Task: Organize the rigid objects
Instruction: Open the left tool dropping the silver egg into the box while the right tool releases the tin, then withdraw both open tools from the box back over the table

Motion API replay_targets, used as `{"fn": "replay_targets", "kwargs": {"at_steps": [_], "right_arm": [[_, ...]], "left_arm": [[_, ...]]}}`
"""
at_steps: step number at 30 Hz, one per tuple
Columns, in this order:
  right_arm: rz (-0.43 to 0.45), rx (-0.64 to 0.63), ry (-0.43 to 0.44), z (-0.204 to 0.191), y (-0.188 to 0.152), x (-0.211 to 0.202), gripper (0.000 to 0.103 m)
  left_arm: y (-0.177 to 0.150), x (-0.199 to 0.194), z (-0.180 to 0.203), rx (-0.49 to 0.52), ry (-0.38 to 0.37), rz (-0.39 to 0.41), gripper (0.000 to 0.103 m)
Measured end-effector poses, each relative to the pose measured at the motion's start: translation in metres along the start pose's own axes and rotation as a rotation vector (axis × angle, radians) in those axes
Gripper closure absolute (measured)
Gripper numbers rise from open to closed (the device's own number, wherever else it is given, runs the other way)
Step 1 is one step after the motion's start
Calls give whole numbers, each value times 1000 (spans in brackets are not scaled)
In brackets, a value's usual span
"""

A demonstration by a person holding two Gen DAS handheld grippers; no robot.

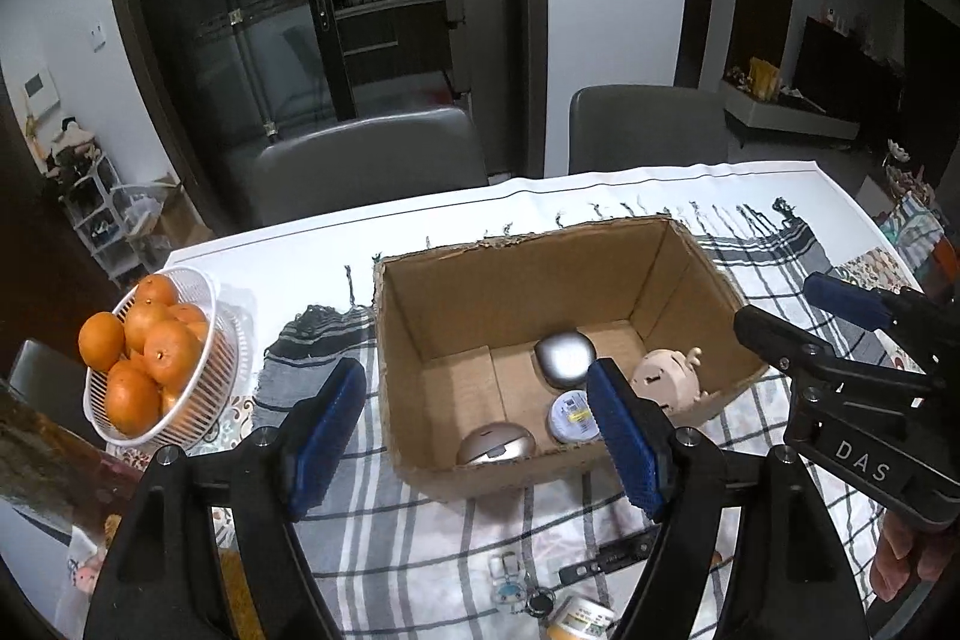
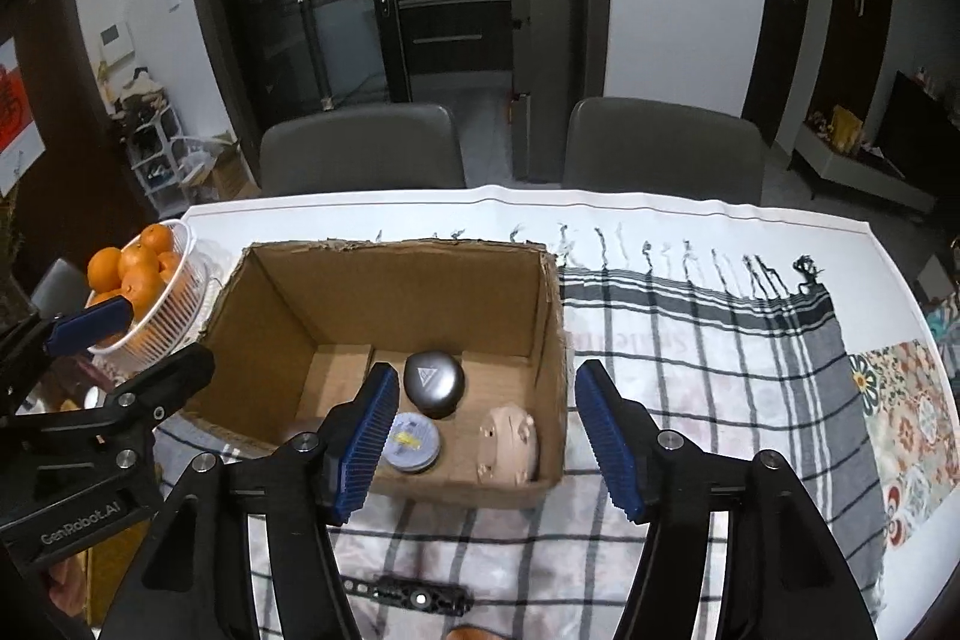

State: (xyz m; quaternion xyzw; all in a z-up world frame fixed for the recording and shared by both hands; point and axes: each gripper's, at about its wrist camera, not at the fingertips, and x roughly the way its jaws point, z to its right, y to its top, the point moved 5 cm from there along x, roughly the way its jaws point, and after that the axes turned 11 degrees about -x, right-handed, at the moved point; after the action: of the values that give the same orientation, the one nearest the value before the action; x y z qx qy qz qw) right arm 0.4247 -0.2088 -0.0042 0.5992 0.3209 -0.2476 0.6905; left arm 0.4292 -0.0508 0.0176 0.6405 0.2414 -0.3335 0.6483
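Observation:
An open cardboard box (image 1: 510,298) (image 2: 390,292) stands on the checked cloth. In it lie a grey oval case (image 1: 564,358) (image 2: 433,383), a pink pig figure (image 1: 666,382) (image 2: 510,445), a round tin (image 1: 573,418) (image 2: 414,442) and a silver mouse (image 1: 495,445). My left gripper (image 1: 475,369) (image 2: 168,331) hangs open above the box's near left side, with nothing between its blue pads. My right gripper (image 2: 487,371) (image 1: 777,298) is open too, over the box's near right corner, and holds nothing.
A white basket of oranges (image 1: 150,358) (image 2: 144,280) stands left of the box. On the near cloth lie a black bar (image 1: 606,559) (image 2: 414,595), a keychain (image 1: 510,586) and a small jar (image 1: 582,619). Two grey chairs (image 2: 360,148) stand behind the table.

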Motion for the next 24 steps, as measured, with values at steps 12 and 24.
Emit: {"fn": "replay_targets", "kwargs": {"at_steps": [12,24], "right_arm": [[9,-3,-22,-9,-23,-30,41],[-23,7,-4,-20,-58,-42,41]], "left_arm": [[-28,-24,-5,6,10,1,27],[-67,-36,-3,17,-20,-23,27]]}}
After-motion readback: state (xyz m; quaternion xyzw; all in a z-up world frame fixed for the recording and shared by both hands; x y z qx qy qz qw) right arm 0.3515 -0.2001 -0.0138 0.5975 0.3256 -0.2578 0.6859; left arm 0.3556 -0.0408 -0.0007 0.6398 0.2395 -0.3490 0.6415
